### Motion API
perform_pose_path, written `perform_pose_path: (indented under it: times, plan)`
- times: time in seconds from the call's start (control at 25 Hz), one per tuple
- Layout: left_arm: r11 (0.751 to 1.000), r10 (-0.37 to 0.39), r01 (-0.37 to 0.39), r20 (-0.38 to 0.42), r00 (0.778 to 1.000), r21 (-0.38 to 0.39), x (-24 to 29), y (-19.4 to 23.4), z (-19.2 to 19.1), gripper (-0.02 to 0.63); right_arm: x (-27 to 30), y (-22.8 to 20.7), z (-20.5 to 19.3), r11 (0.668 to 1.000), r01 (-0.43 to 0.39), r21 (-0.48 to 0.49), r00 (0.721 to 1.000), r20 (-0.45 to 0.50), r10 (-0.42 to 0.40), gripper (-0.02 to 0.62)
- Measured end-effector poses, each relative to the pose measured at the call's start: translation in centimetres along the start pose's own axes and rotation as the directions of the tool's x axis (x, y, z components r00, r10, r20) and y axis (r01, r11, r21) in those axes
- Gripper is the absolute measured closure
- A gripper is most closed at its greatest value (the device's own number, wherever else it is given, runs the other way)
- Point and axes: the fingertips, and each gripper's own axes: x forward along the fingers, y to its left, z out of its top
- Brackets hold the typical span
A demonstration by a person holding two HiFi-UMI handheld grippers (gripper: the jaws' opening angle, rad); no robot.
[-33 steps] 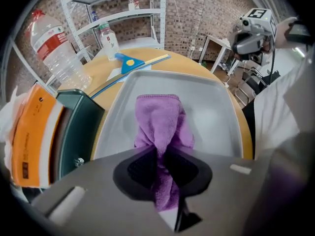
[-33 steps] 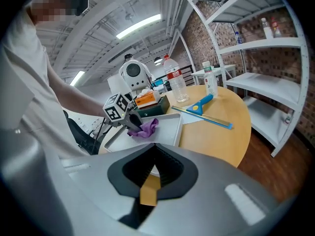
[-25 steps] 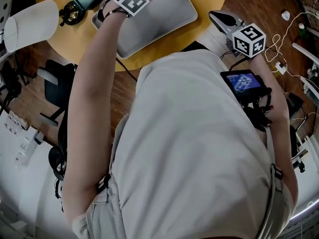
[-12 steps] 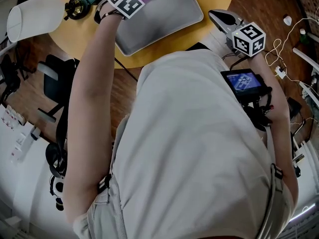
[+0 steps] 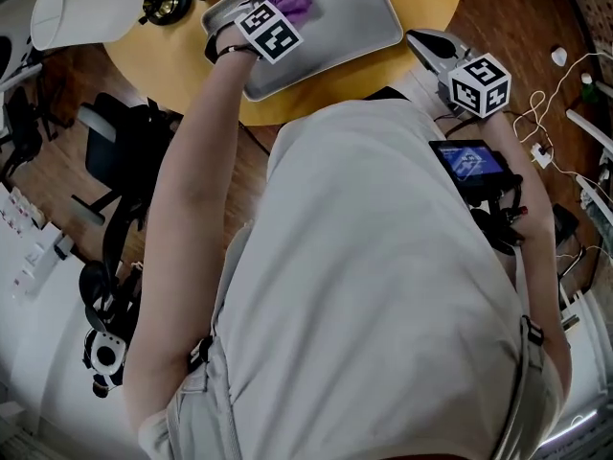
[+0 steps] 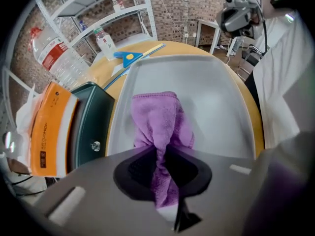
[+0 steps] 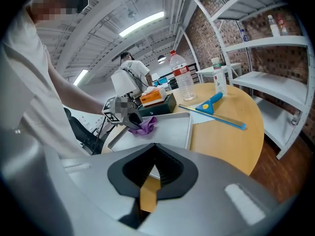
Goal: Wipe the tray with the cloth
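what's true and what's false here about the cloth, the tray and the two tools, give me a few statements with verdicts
1. The left tool has the purple cloth in its grip. True; its jaws are closing with the cloth between them.
2. The cloth lies on bare wood, off the tray. False: it rests inside the grey tray.
3. The right tool holds a sponge. False: nothing is between its jaws.
4. A blue squeegee lies on the table beside the tray. True.
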Motion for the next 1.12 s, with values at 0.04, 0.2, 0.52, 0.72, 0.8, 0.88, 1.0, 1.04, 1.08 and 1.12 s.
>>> perform_pose_path:
  times: [0.04, 0.2, 0.52, 0.72, 0.8, 0.88, 1.0, 1.04, 1.08, 1.12]
  plan:
    - [1.0, -0.004, 0.004, -0.002, 1.0, 0.009, 0.0, -0.9, 0.0, 0.554, 0.1, 0.2, 0.0, 1.0, -0.006, -0.004, 1.0, 0.0, 0.006, 0.592]
    - [0.999, -0.022, 0.022, -0.013, 1.0, 0.044, -0.2, -4.3, 0.0, 0.554, 0.3, 0.4, 0.4, 1.0, -0.024, -0.019, 1.0, 0.006, 0.024, 0.592]
    - [0.996, -0.051, 0.054, -0.039, 0.998, 0.073, -0.2, -10.0, 0.3, 0.552, 0.7, 1.0, 0.1, 0.998, -0.046, -0.034, 0.999, 0.003, 0.046, 0.592]
    - [0.995, -0.098, 0.098, -0.001, 0.995, 0.028, -0.3, -12.9, 1.2, 0.551, 0.8, 1.2, -0.2, 0.998, -0.052, -0.033, 0.999, 0.004, 0.052, 0.592]
    - [0.995, -0.102, 0.101, 0.019, 0.995, 0.022, -0.3, -13.6, 1.6, 0.552, 0.7, 1.2, -0.3, 0.998, -0.055, -0.031, 0.998, 0.005, 0.055, 0.592]
    - [0.994, -0.105, 0.104, 0.037, 0.994, 0.014, -0.3, -13.6, 1.6, 0.552, 0.8, 1.3, -0.3, 0.998, -0.059, -0.031, 0.998, 0.006, 0.059, 0.592]
    - [0.994, -0.108, 0.108, 0.054, 0.993, 0.014, -0.5, -13.6, 1.6, 0.552, 0.8, 1.3, 0.1, 0.997, -0.062, -0.039, 0.998, 0.006, 0.063, 0.592]
    - [0.995, -0.102, 0.101, 0.055, 0.993, 0.011, -0.6, -13.5, 1.5, 0.552, 0.8, 1.3, 0.3, 0.997, -0.063, -0.041, 0.998, 0.008, 0.063, 0.592]
    - [0.996, -0.095, 0.095, 0.057, 0.994, 0.004, -0.6, -13.5, 1.3, 0.552, 0.9, 1.3, 0.6, 0.997, -0.064, -0.043, 0.998, 0.008, 0.064, 0.592]
    - [0.996, -0.089, 0.09, 0.06, 0.994, -0.007, -0.7, -13.5, 1.0, 0.552, 0.9, 1.3, 0.7, 0.997, -0.065, -0.045, 0.998, 0.008, 0.065, 0.592]
